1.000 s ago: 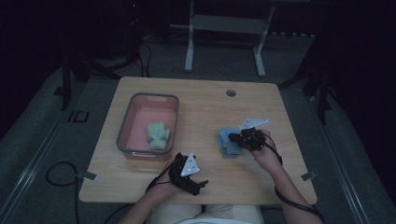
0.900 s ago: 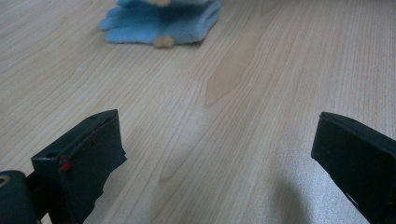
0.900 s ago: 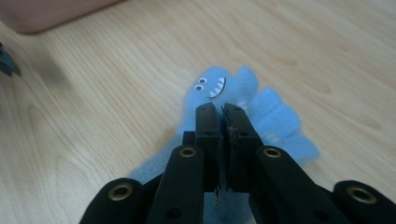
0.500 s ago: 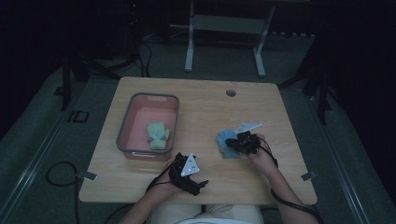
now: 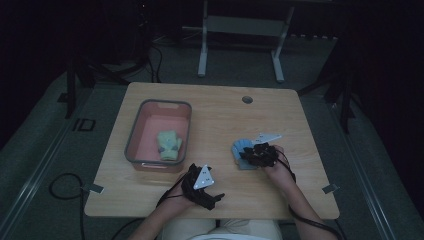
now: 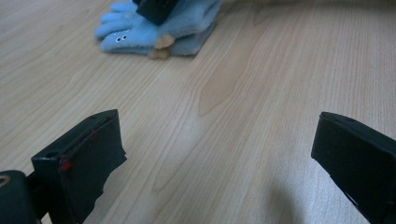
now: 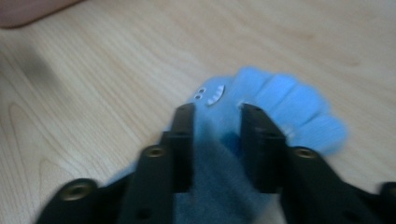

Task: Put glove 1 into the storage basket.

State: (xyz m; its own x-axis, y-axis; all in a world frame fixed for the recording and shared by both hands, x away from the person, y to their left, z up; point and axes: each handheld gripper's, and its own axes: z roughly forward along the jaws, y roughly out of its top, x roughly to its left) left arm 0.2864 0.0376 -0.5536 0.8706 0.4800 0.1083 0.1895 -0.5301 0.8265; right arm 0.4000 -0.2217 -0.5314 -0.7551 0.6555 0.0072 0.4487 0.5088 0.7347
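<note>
A blue fuzzy glove (image 5: 242, 149) with small eyes lies on the wooden table (image 5: 220, 115), right of centre. My right gripper (image 7: 215, 122) is shut on the blue glove (image 7: 261, 112), a fold of fabric pinched between its jaws. The same glove (image 6: 159, 28) shows far off in the left gripper view. My left gripper (image 5: 216, 196) rests near the table's front edge, its jaws wide open over bare wood. A green glove (image 5: 169, 145) lies inside the pink bin (image 5: 145, 110) at the left.
A round hole (image 5: 247, 99) sits in the table near its far edge. Cables (image 5: 65, 185) trail on the floor at the left, and a metal stand (image 5: 240, 35) is beyond the table.
My right gripper has slid slightly left and toward the person with the blue glove. The left gripper has stayed put.
</note>
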